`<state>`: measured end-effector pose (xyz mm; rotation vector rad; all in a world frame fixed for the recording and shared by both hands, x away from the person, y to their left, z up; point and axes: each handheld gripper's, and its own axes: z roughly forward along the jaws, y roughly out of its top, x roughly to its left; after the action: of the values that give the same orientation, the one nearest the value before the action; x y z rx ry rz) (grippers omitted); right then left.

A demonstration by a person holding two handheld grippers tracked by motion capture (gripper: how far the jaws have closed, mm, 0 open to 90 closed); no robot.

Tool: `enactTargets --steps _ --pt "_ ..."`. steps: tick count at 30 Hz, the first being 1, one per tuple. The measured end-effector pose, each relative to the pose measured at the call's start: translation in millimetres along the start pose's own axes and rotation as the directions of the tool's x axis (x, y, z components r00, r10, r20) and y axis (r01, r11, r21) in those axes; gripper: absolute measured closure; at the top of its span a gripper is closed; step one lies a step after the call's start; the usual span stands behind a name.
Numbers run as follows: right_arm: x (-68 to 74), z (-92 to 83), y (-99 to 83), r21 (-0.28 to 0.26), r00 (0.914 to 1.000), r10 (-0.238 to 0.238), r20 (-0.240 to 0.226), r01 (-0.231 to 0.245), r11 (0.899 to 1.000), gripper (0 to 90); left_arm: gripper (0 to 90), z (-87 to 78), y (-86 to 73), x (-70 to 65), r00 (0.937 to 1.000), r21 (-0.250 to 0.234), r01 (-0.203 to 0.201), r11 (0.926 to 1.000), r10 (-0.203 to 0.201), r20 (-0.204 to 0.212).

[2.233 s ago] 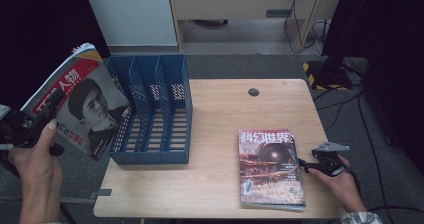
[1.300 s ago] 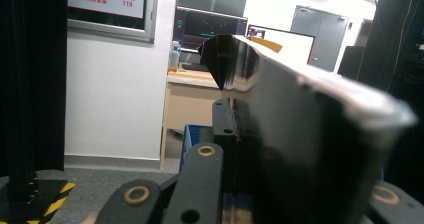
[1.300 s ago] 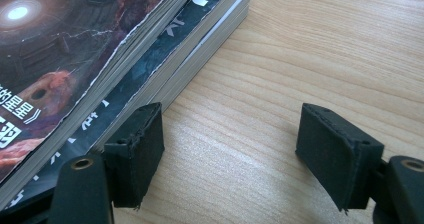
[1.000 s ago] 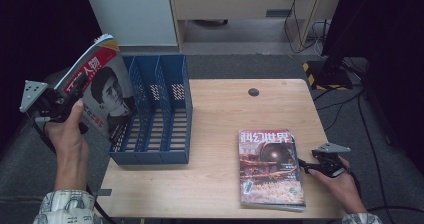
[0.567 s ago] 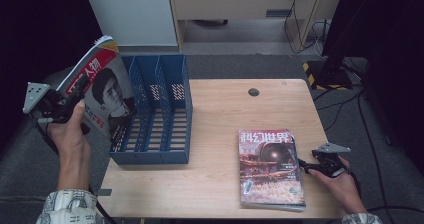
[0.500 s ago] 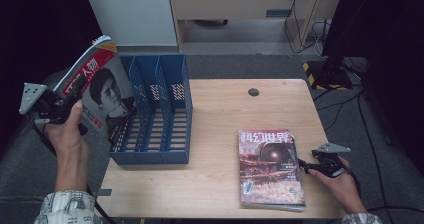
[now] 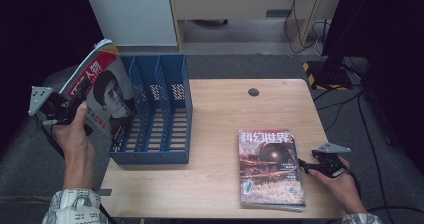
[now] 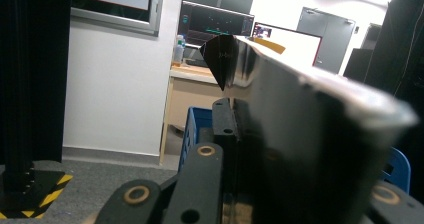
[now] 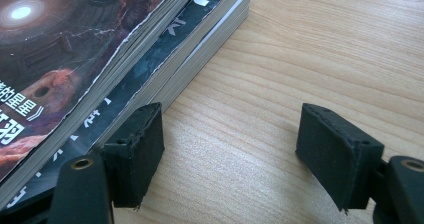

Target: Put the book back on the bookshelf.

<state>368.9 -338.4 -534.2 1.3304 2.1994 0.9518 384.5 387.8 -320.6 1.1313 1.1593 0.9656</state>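
Red-and-white glossy paper is being gripped at the left of the high view: a thin magazine with a portrait on its cover (image 7: 102,96) is being held up in the air by the left claw (image 7: 75,111), just left of the bench and tilted with its top edge leaning away from the blue plastic three-slot file rack (image 7: 160,109). The magazine's lower edge is being kept just beside the rack's left wall, above the leftmost slot. In the left gripper view the magazine (image 8: 310,134) is being pinched edge-on, the left claw (image 8: 235,134) being clamped tight on it, with the rack's blue rim (image 8: 197,121) being seen behind.

On the light wooden bench (image 7: 225,119) a small stack of science-fiction magazines with a dark, reddish cover (image 7: 270,166) is lying flat near the front right corner. The right claw (image 7: 306,166) is being rested low at the stack's right edge. In the right gripper view the right claw (image 9: 230,139) is being held fairly wide with bare wood between its pads; one pad (image 9: 142,144) is being kept just beside the stack's edge (image 9: 165,59), the other (image 9: 332,151) well clear of it.
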Motion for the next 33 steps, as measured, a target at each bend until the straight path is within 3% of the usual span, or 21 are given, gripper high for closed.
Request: enactTargets --steps 18,31,33 --pt "0.0 0.1 -0.1 -0.001 1.0 0.001 -0.001 -0.001 1.0 27.1 86.6 9.0 -30.5 4.2 0.9998 0.014 0.017 0.9998 -0.017 0.007" --pt "-0.2 0.1 -0.2 -0.003 1.0 0.001 -0.002 -0.001 1.0 27.1 86.5 11.5 -44.0 5.0 0.9998 0.03 0.017 0.9994 -0.016 -0.01" --pt "-0.1 0.1 -0.2 -0.003 1.0 0.001 -0.002 -0.001 1.0 27.1 86.6 11.4 -47.2 6.2 0.9991 0.02 0.037 0.9991 -0.037 -0.019"
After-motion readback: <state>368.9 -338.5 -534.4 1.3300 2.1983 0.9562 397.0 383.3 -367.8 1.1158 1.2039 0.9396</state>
